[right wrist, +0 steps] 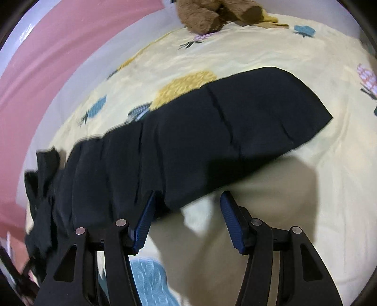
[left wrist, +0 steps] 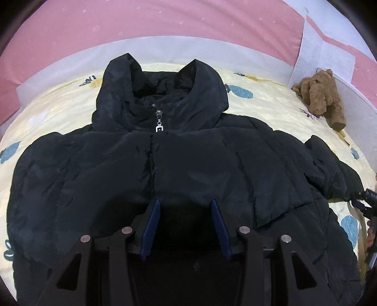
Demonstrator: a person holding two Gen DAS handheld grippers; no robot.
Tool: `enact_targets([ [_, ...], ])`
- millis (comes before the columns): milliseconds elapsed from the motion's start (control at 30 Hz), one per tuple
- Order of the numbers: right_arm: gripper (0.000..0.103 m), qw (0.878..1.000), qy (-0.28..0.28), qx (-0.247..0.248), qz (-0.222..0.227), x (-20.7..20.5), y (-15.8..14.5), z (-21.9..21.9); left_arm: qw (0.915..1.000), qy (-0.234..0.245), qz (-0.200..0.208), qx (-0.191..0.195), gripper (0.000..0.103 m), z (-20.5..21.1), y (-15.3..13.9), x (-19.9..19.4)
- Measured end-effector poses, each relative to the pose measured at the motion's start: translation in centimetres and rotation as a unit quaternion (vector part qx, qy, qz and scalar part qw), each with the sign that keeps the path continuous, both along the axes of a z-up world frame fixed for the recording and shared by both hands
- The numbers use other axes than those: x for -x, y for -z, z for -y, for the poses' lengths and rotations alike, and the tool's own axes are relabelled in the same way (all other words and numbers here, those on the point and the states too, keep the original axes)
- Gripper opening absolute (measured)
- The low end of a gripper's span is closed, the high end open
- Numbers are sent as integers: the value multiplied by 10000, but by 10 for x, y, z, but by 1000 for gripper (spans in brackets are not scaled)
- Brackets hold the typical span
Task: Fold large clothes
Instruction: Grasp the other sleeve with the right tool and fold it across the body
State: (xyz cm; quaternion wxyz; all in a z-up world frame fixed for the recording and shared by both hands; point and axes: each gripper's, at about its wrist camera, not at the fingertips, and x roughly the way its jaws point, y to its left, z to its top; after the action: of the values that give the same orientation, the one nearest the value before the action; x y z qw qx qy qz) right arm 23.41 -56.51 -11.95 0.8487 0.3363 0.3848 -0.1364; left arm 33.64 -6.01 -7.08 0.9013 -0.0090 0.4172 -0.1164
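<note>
A: Start nearest. Left gripper (left wrist: 186, 207): jaws partly apart, nothing between the blue pads, only the black puffer jacket (left wrist: 165, 169) directly beneath and ahead. It hangs over the lower front panel, not visibly touching.

B: Why over the middle?

A: My reading: the jacket lies front-up, zipped and spread flat on the yellow bedsheet (left wrist: 271, 103), so the gripper is looking the garment over before choosing an edge. Zipper pull (left wrist: 159, 122) sits straight ahead, hood beyond it.

B: Right side?

A: Right gripper (right wrist: 188, 200): jaws partly apart, holding nothing. The sleeve (right wrist: 212, 131) runs across in front of it; the sleeve's near edge lies just at the left pad (right wrist: 143, 219), while bare sheet shows at the right pad. Contact unclear; view is blurred.

B: Purpose?

A: Probably lining up on the sleeve to fold it inward over the body. The sleeve is stretched out sideways, well placed for that.

B: Counts?

A: One jacket, two sleeves out to either side, one hood, one zipper pull. Two grippers. Farthest off, one brown plush toy (left wrist: 322, 96), ahead and right of the left gripper, against the white padding. Pink wall (left wrist: 141, 21) behind.
</note>
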Motion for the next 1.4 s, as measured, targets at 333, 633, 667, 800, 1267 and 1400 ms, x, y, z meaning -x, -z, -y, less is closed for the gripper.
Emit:
enact_targets([
  [333, 14, 9985, 420, -209, 290, -9, -9, 16, 9997, 13, 2, 233, 47, -2, -9, 6],
  [633, 9, 9915, -39, 395, 1243, 7, -118, -31, 9992, -59, 276, 285, 47, -21, -47, 36],
  [667, 9, 9895, -129, 407, 1378, 8, -134, -39, 9991, -89, 307, 296, 47, -25, -52, 39],
  [800, 9, 9797, -661, 589, 1801, 0, -188, -86, 9980, -304, 416, 365, 47, -47, -68, 52],
  [1267, 9, 9408, -2823, 691, 1744, -69, -196, -291, 9898, -1083, 567, 731, 47, -143, -81, 86],
  [1400, 9, 9315, -3295, 599, 1416, -85, -160, -340, 9860, -1321, 613, 817, 47, -170, -81, 90],
])
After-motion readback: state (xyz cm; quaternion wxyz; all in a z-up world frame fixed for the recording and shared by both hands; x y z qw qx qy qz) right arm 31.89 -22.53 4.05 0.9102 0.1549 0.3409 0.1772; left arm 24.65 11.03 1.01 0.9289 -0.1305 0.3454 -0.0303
